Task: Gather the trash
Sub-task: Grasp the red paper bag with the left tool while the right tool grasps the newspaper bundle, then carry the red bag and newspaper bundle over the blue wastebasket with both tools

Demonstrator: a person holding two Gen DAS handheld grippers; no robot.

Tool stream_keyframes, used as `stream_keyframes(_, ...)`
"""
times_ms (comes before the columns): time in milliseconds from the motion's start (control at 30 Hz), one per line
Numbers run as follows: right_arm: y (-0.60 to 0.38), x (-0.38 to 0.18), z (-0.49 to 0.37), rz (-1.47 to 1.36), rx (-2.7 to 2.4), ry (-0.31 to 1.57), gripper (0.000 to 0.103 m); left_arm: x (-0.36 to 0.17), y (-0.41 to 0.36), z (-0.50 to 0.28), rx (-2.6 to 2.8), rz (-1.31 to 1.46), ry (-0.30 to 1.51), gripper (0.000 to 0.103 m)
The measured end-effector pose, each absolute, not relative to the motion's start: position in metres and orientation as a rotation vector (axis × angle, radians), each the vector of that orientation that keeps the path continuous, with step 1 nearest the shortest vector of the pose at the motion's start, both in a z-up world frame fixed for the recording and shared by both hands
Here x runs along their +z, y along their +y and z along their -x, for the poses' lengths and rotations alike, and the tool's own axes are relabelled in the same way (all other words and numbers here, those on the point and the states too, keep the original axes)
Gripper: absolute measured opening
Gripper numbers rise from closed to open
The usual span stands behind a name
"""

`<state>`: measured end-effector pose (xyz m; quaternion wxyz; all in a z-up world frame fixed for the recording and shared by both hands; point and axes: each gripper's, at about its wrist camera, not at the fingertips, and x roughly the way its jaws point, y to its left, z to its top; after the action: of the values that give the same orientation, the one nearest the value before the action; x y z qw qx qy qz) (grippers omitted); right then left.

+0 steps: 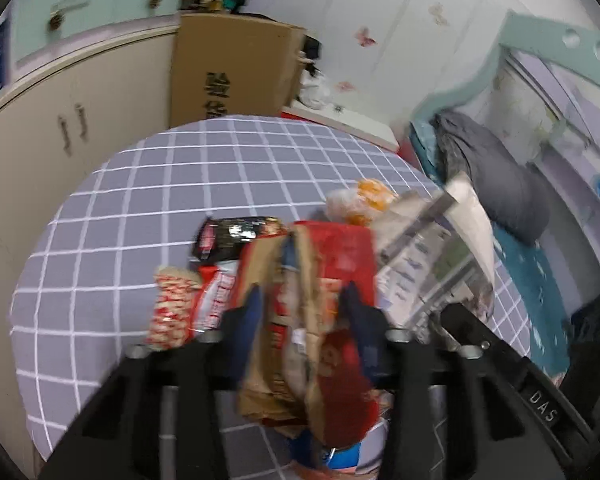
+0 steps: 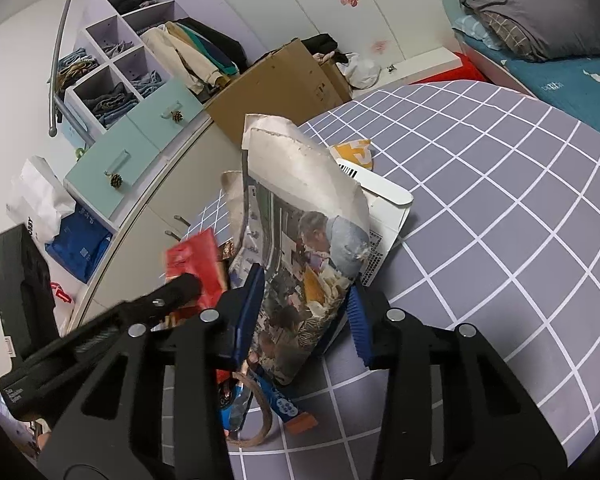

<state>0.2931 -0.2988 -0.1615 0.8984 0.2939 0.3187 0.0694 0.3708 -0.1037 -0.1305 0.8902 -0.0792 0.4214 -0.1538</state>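
Trash is being gathered at the near edge of the desk (image 1: 148, 184), which is covered in a grey checked cloth. A crumpled red-and-brown paper bag (image 1: 320, 320) is clamped between the blue pads of the left gripper (image 1: 304, 312), and a folded newspaper (image 2: 304, 264) is pinched upright by the right gripper (image 2: 308, 300); both are held close together, just above the desk.

More litter lies around them: a red-and-white snack wrapper (image 1: 172, 308) to the left, a black packet (image 1: 236, 236) just beyond the bag, an orange wrapper (image 2: 352, 152) and a white carton (image 2: 384, 208) farther off, and a blue wrapper (image 2: 280, 400) under the newspaper.

The step in hand is judged to be the carrying of two picked-up pieces. No bin can be seen, so one has to be found next, and both grips should be kept firm until the pieces are over it.
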Motion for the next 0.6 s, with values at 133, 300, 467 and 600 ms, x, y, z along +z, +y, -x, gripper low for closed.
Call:
stream_keyframes(133,-0.297,-0.159,-0.289,-0.578,0.135,0.648,0.020,-0.120,-0.107,-0.362,-0.332,0.147,0.826,0.018)
stream_keyframes(300,-0.289,-0.139,-0.277,-0.535,0.166,0.600,0.010,-0.100,-0.093,-0.346,-0.370,0.207,0.770,0.016)
stream_keyframes(467,-0.271,-0.106,-0.259,-0.454,0.173,0.529,0.007,-0.076,-0.074,-0.326,-0.395,0.260,0.706,0.016)
stream_keyframes(600,-0.259,-0.080,-0.239,-0.404,0.145,0.446,0.007,-0.055,-0.053,-0.301,-0.386,0.272,0.644,0.016)
